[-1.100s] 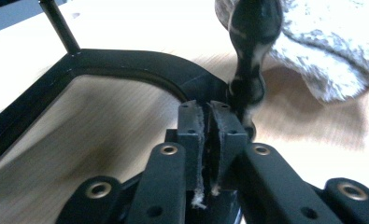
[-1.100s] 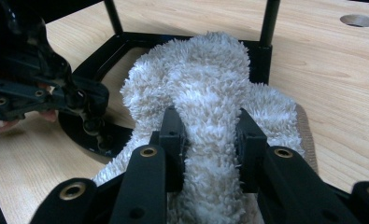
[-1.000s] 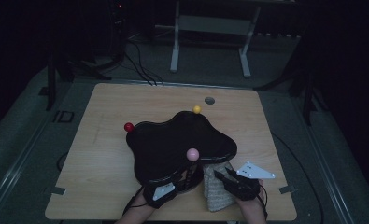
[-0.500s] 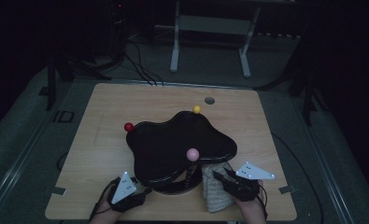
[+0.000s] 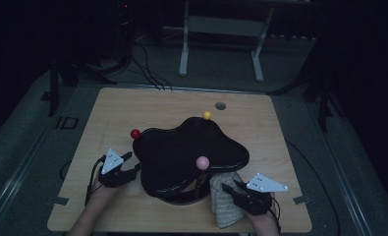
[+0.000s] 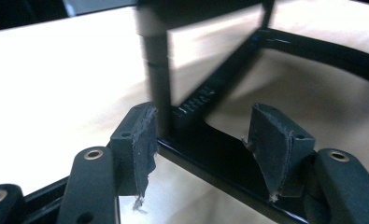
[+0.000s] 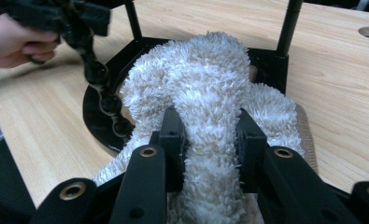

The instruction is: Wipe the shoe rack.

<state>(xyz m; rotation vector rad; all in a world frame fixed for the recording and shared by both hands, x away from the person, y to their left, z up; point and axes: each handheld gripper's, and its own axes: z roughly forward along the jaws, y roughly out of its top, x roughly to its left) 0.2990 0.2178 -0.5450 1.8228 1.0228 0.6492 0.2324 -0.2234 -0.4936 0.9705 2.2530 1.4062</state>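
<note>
— Two grippers were at work, yes? What did each one hold?

— The right gripper (image 7: 210, 135) had its jaws clenched on a white fluffy towel (image 7: 205, 70). The pads sank deep in the pile, so I judged the grip was firm. The towel lay at the front right of the worktop (image 5: 147, 105), one end on the wood and the other pushed in under the black stand (image 5: 186, 152), over its base ring (image 7: 95, 116).

— And the left one?

— The left gripper (image 6: 201, 135) was at the left side of the stand. Its jaws had just been opening and stood released. The rim of the base ran between them, and a thin black post (image 6: 156, 70) stood just beside one pad, but neither pad pressed on anything.

— Why held so, do you think?

— I think the towel was gripped in its middle fold so that it could be fed under the wavy top without falling apart. The left hand stayed near, maybe to steady the stand.

— Any writing or brand?

— Some raised letters (image 6: 198, 100) were on the base frame, but too blurred to read. The red ball (image 5: 135, 133), yellow ball (image 5: 207, 115) and pink ball (image 5: 202, 162) at the top's edge had no marks.
</note>
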